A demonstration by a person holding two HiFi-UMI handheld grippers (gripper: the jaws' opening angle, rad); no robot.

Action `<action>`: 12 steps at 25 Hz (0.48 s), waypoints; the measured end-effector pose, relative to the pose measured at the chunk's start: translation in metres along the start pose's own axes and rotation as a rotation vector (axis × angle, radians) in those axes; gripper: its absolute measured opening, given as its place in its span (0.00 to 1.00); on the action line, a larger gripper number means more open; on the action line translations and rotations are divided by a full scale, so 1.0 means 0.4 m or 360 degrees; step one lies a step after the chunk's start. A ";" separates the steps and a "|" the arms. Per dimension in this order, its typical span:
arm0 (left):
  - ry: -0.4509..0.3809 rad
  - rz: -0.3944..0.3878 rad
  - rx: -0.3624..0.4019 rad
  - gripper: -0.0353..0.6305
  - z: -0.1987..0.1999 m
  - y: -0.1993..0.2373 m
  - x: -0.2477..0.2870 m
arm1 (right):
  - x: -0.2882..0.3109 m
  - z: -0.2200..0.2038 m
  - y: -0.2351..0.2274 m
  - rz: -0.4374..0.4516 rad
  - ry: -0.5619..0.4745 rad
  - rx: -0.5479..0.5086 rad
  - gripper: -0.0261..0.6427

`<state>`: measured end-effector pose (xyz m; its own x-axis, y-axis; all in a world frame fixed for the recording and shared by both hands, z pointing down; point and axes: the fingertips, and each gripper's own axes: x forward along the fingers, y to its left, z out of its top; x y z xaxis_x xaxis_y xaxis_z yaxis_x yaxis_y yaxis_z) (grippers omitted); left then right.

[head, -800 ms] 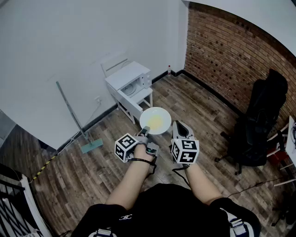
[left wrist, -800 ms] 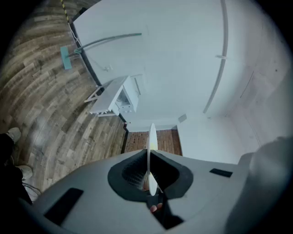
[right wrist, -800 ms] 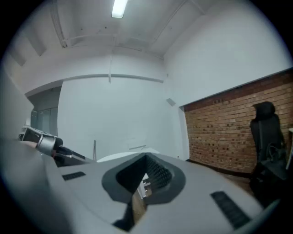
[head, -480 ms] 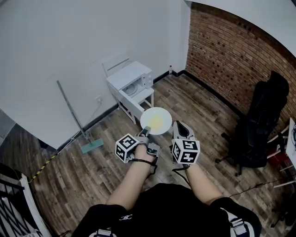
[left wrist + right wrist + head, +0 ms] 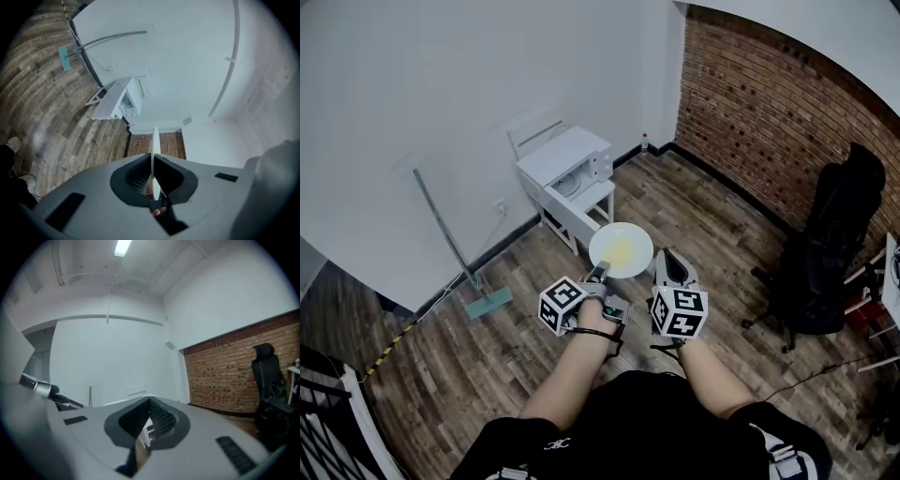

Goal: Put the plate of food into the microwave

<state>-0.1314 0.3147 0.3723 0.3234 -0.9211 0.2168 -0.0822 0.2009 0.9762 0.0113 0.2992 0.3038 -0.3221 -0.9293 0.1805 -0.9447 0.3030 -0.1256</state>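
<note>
Since the last second the round white plate (image 5: 622, 250) of pale yellow food has stayed pinched by its near rim in the closed left gripper (image 5: 598, 273). Only the room has slid slightly past, so we judge the carry still under way, well apart from the white box microwave (image 5: 570, 167) on its white stand (image 5: 581, 214). The right gripper (image 5: 668, 265) hangs beside the plate's right rim, jaws together on nothing. We cannot tell if the microwave door is open, and the left gripper view shows the plate edge-on, hiding the food.

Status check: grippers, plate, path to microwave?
Left gripper shut on round white plate of yellow food. Right gripper shut, empty. White microwave ahead against wall; long-handled mop stands left of it.
</note>
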 end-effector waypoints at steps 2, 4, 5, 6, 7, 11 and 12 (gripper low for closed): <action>0.0025 -0.0008 0.0009 0.07 0.013 0.007 -0.001 | 0.002 -0.003 0.003 -0.0058 -0.0018 0.0017 0.06; 0.0062 -0.0001 0.0002 0.07 0.016 0.017 0.002 | 0.005 -0.012 0.006 -0.0094 -0.0015 0.0024 0.06; 0.0082 0.0006 -0.0001 0.07 0.015 0.022 0.004 | 0.007 -0.019 0.008 -0.0104 -0.0008 0.0023 0.06; 0.0100 0.0011 -0.0003 0.07 0.012 0.027 0.007 | 0.010 -0.029 0.009 -0.0111 0.0004 0.0018 0.06; 0.0116 0.0014 -0.0006 0.07 0.009 0.030 0.013 | 0.014 -0.038 0.009 -0.0114 0.0020 0.0011 0.06; 0.0141 0.0003 -0.0010 0.07 0.008 0.024 0.048 | 0.048 -0.055 0.000 -0.0110 0.0048 0.0005 0.06; 0.0138 0.0001 -0.0001 0.07 0.011 0.020 0.061 | 0.061 -0.054 -0.006 -0.0100 0.0043 0.0009 0.06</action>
<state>-0.1281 0.2923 0.3852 0.4038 -0.8887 0.2172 -0.0816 0.2015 0.9761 0.0046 0.2804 0.3295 -0.2635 -0.9405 0.2145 -0.9628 0.2427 -0.1188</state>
